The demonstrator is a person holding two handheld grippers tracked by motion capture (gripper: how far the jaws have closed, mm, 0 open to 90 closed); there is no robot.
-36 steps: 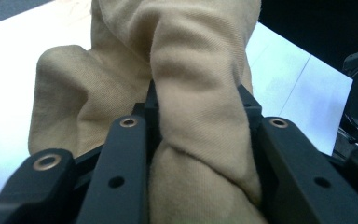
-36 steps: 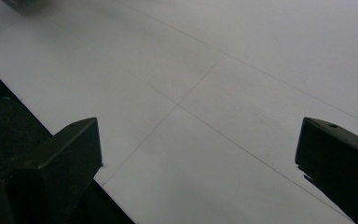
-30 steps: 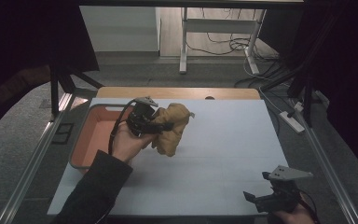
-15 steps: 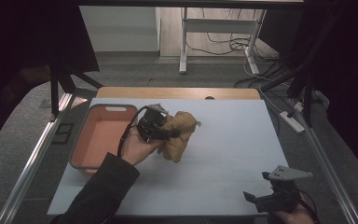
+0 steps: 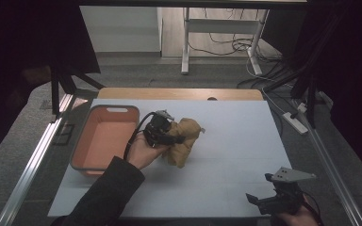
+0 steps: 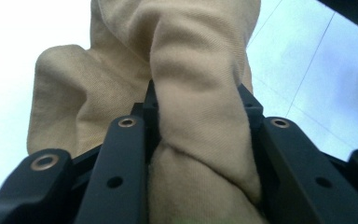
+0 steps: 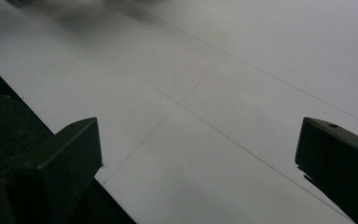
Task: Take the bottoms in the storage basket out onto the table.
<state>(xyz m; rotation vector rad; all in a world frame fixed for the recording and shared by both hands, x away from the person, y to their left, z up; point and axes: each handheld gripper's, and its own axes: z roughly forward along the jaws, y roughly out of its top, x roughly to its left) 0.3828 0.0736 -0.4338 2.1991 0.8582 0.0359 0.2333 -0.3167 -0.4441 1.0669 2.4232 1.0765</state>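
The left claw (image 5: 175, 137) is clenching a bunched tan cloth (image 5: 185, 140), which is hanging just beside the salmon-coloured bin (image 5: 104, 139), on the side of the bin facing the middle of the white worktop (image 5: 235, 155). In the left gripper view the cloth (image 6: 186, 93) is running as a thick twisted fold between the two black jaws, which are pressing it from both sides, while more of the fabric is spreading above them. The person's left hand (image 5: 143, 149) is wrapping the gripper body, a dark sleeve (image 5: 104, 195) trailing from it toward the near edge. The right claw (image 5: 259, 200) is resting well apart from the bin, at the worktop's near right corner, its jaws standing wide and released over bare worktop (image 7: 205, 116).
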